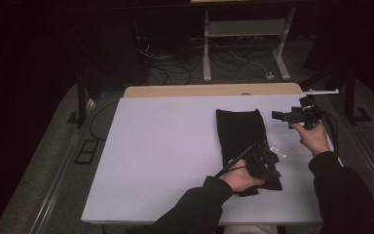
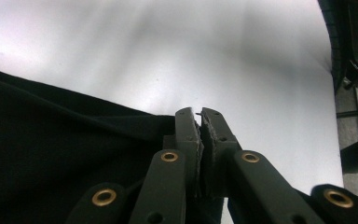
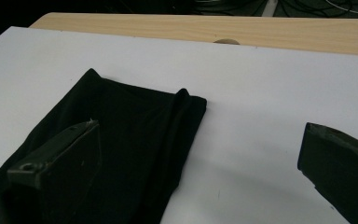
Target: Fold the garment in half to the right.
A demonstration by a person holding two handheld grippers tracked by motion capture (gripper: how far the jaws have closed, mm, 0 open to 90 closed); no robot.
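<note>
The folded black cloth (image 1: 241, 134) is pinned at its near end by the closed left claw (image 2: 200, 122) to keep it anchored on the white counter (image 1: 165, 146), while the right claw (image 3: 198, 154) is held wide apart and empty near the cloth's far right side.

Dim room, white-topped table (image 1: 165, 146), wooden edge (image 1: 209, 90), grey floor (image 1: 48, 161), cables (image 1: 170, 68), metal stand (image 1: 246, 29)

I am seeing the black cloth (image 1: 241, 134) lying matt and soft-creased on a smooth white table sheet (image 1: 165, 146); my 2 grippers' jaws are showing matt dark plastic, brass-coloured rivets; far edge is showing pale wood (image 3: 261, 30).
</note>
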